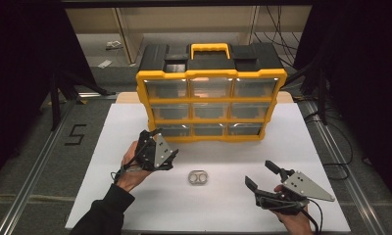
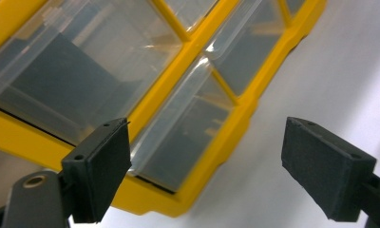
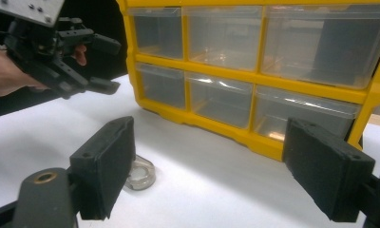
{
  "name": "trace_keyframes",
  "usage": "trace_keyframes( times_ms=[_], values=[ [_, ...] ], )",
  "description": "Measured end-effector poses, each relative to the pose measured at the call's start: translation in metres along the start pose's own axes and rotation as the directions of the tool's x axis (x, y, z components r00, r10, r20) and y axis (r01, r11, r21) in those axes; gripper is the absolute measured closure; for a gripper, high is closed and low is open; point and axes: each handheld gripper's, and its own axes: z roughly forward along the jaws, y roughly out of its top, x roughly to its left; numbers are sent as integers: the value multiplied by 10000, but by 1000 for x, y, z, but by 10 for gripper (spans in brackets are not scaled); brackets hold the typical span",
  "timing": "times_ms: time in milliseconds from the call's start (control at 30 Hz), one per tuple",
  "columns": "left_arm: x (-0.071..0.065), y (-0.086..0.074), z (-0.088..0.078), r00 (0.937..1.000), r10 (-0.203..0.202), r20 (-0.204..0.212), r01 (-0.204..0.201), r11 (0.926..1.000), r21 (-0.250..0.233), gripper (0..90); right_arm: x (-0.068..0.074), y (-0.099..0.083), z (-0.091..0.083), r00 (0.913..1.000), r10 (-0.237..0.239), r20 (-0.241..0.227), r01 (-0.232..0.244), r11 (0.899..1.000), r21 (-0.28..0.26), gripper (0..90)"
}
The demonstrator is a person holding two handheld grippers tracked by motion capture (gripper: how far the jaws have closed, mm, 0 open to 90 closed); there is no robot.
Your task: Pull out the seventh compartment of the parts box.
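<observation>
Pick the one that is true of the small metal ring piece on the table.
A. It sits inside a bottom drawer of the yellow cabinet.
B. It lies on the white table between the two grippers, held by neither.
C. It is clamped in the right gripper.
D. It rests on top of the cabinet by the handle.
B: the ring piece lies on the bare white table in front of the cabinet, apart from the open left gripper and the open right gripper.

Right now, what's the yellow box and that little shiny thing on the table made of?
The organizer looks like moulded plastic: matte yellow frame, see-through glossy drawers. The small two-hole piece seems clear plastic or glass, since light glints through it; hard to be sure.
</observation>
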Motion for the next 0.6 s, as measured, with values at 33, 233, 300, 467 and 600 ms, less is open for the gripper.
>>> trace_keyframes(
  times_ms=[33,233,300,467,600],
  values=[
    [0,0,0,10000,0,0,0,10000,0,165,0,0,0,10000,0,0,0,10000,0,193],
    [1,1,12,9923,945,-803,-939,9955,117,179,1,0,0,10000,-40,-87,41,10000,16,193],
    [0,2,18,9894,1118,-923,-1103,9937,212,181,1,0,1,10000,-34,-92,34,10000,5,193],
    [-3,1,29,9792,1594,-1257,-1581,9872,201,206,0,0,1,9999,-21,-104,21,10000,-3,193],
    [-3,-1,34,9704,1842,-1559,-1819,9829,292,228,1,0,0,9999,-24,-111,24,10000,-2,193]
  ],
)
